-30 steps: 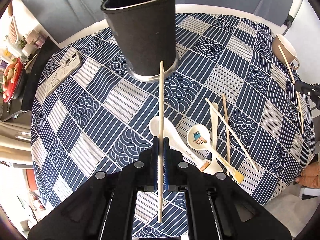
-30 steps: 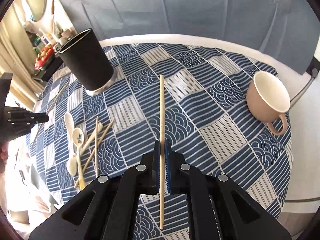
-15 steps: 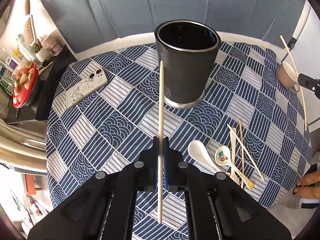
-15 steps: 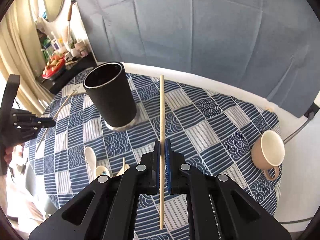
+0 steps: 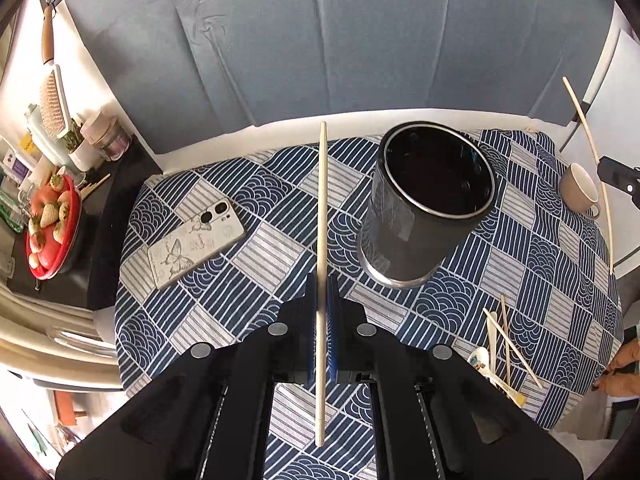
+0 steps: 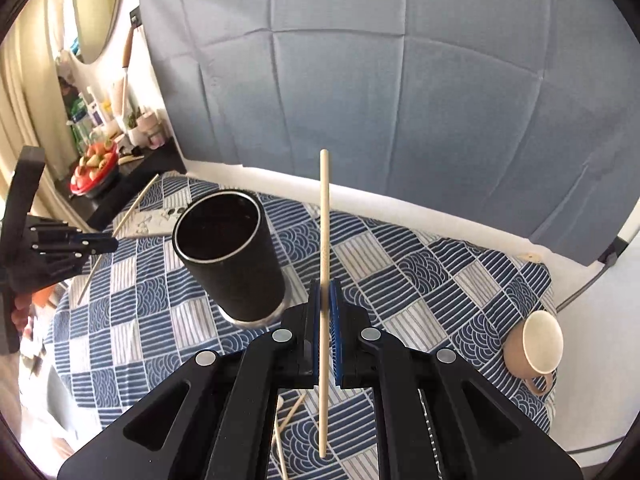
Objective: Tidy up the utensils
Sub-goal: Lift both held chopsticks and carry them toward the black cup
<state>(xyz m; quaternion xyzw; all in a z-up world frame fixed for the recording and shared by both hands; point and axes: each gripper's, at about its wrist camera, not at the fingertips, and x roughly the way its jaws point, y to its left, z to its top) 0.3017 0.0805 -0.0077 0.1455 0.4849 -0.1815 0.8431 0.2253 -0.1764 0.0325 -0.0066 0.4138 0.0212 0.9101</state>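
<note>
My left gripper [image 5: 321, 300] is shut on a wooden chopstick [image 5: 322, 216] and holds it above the table, left of the black holder cup [image 5: 428, 204]. My right gripper [image 6: 326, 304] is shut on another wooden chopstick [image 6: 325, 224], raised to the right of the black cup [image 6: 230, 256]. The cup looks empty inside. Loose chopsticks [image 5: 510, 340] and spoons [image 5: 482, 360] lie on the cloth at the front right in the left wrist view. Each gripper shows in the other's view: the right one [image 5: 618, 178] and the left one [image 6: 92, 245].
A phone [image 5: 196, 236] lies on the blue patterned tablecloth [image 5: 272, 248] left of the cup. A beige mug [image 6: 534, 346] stands at the table's right edge. A side shelf holds a red bowl of strawberries [image 5: 48, 228]. A blue backdrop [image 6: 400, 100] hangs behind.
Both grippers have risen and tilted back with their chopsticks. The views now look from higher up, and the cup's open mouth shows.
</note>
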